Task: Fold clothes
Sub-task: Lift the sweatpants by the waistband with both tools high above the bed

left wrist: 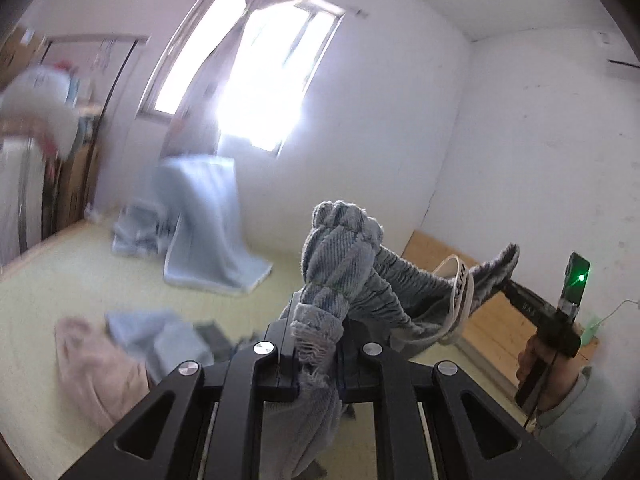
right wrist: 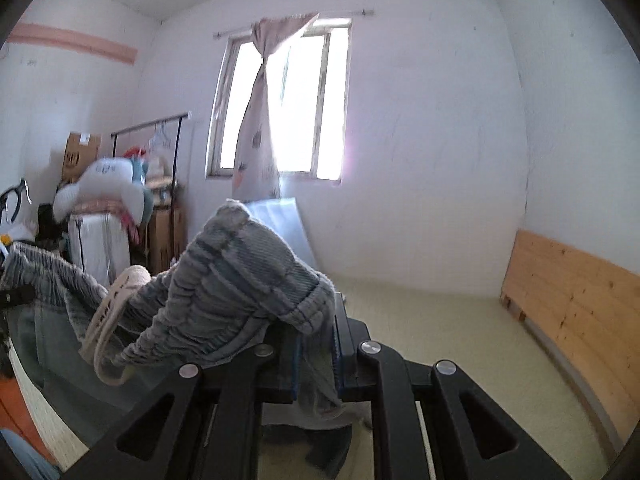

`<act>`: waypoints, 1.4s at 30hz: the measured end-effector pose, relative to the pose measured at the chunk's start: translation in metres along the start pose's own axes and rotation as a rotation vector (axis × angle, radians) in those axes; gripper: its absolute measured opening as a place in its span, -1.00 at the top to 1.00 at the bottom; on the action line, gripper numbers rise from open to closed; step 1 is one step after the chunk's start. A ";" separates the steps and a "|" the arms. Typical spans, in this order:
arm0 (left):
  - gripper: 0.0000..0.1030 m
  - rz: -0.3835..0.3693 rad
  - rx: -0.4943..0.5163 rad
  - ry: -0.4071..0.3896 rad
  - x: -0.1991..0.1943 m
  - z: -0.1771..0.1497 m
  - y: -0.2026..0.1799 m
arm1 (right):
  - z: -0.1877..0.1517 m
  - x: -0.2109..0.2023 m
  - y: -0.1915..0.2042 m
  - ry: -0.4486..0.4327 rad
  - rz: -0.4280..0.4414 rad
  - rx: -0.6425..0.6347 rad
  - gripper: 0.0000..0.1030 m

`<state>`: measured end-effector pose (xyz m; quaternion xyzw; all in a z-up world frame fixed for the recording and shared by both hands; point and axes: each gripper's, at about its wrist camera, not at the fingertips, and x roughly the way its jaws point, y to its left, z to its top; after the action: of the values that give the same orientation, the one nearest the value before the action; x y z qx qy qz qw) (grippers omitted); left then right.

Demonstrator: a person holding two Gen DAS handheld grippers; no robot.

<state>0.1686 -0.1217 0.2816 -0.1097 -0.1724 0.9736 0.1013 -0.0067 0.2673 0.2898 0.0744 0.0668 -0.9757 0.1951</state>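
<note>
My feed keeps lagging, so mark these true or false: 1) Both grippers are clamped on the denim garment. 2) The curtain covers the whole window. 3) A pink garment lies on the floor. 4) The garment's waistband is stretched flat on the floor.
1) True: the left gripper and the right gripper are each shut on the denim garment.
2) False: the curtain is gathered to one side, leaving the window mostly bare.
3) True: the pink garment lies on the floor.
4) False: the waistband hangs in the air between the grippers.
</note>
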 end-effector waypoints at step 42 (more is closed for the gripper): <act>0.80 -0.463 0.319 -0.339 -0.149 0.330 -0.328 | 0.416 -0.251 -0.130 -0.458 -0.459 -0.136 0.80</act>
<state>0.2810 0.0419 0.7284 0.1133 -0.0525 0.9439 0.3058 0.1221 0.4127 0.7535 -0.1772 0.1013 -0.9788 -0.0153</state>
